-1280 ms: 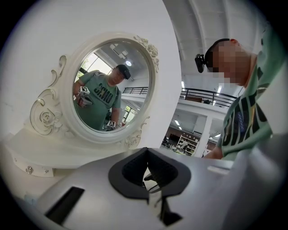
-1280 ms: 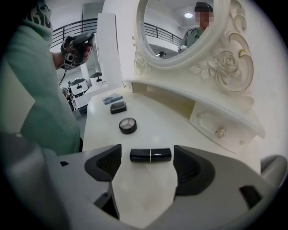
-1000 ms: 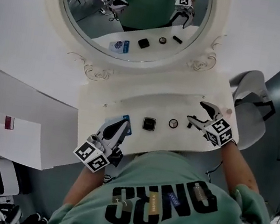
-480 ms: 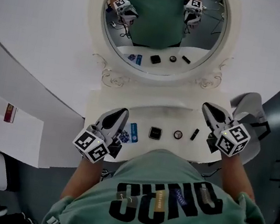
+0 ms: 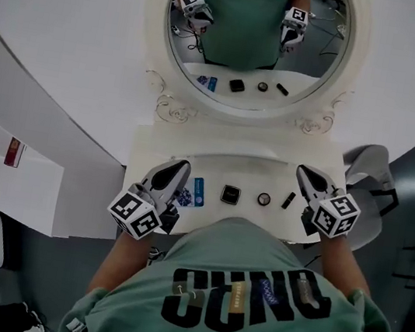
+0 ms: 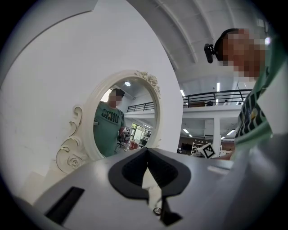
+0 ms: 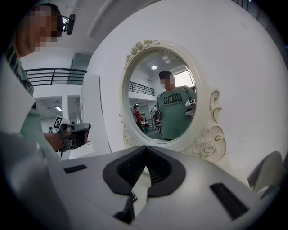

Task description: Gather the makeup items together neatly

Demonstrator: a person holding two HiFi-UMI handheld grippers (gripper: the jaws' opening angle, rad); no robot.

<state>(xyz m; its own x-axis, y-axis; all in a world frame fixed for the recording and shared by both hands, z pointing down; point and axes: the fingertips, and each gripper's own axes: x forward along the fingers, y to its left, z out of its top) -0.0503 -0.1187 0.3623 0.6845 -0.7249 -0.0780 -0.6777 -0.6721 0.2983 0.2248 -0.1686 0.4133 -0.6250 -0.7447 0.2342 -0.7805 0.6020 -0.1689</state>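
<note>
Vanity top: cream paint, smooth, satin sheen. Mirror frame: same cream finish, carved scrollwork. Mirror glass: glossy. Left gripper and right gripper: matt grey plastic shells, black ribbed rubber-looking pads. Square compact: black, shiny rim. Blue packet: printed, material unclear. Shirt: matt green cloth.

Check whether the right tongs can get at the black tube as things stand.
Probably yes. The tube lies on the table right beside the right tongs, with nothing over it, and the round pot sits clear of it. The tongs have just closed, empty, so they must reopen first.
</note>
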